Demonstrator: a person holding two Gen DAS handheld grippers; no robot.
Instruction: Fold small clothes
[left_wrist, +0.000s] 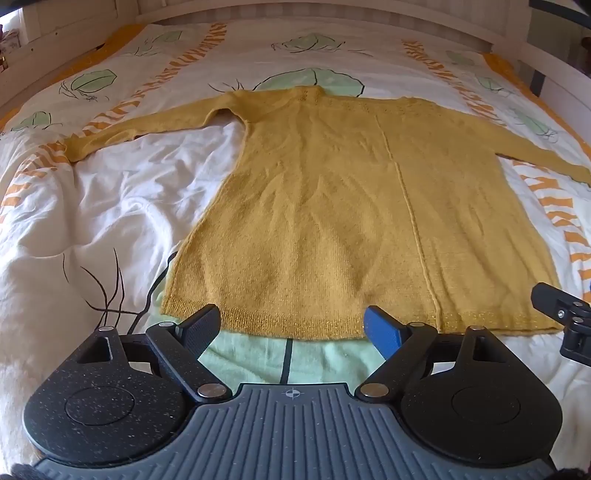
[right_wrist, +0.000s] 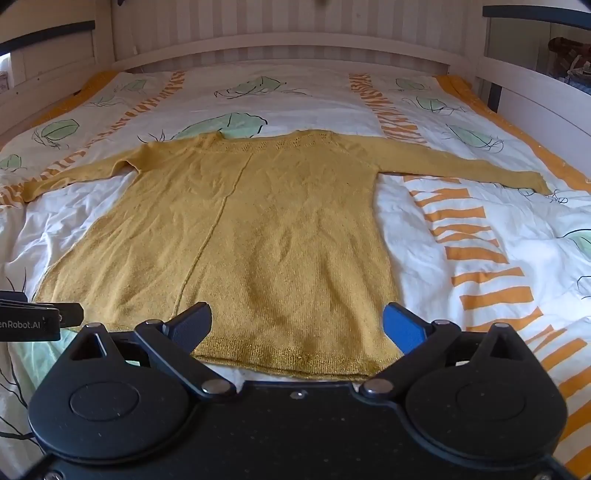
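Left wrist view: the yellow sweater (left_wrist: 332, 206) lies flat in the middle of the frame, on the bed cover (left_wrist: 110, 206).
Sweater shape: the neck points to the top of the frame and the bottom hem runs along the lower part, close to the fingers.
Sleeves: one sleeve (left_wrist: 140, 129) stretches out to the upper left, and the other sleeve (left_wrist: 535, 151) runs off to the right edge.
Seam: a long raised line (left_wrist: 406, 199) goes down the sweater from the top to the hem.
Left gripper (left_wrist: 291, 325): its jaws are wide apart and hold nothing; the tips sit just at the hem, over the light green patch of the cover.
Other tool: part of the right gripper (left_wrist: 561, 317) peeks in at the right edge, near the hem corner.
Right wrist view: the same sweater (right_wrist: 258, 229) fills the middle, with sleeves spread to the left and right.
Right gripper (right_wrist: 297, 325): its jaws are spread wide and grip nothing; the hem lies between the two fingers.
Left edge: a bit of the left gripper (right_wrist: 33, 321) shows at the lower left.
Bed cover (right_wrist: 480, 236): white with orange stripes and green leaf shapes.
Bed frame (right_wrist: 280, 48): pale wood at the top of the frame.
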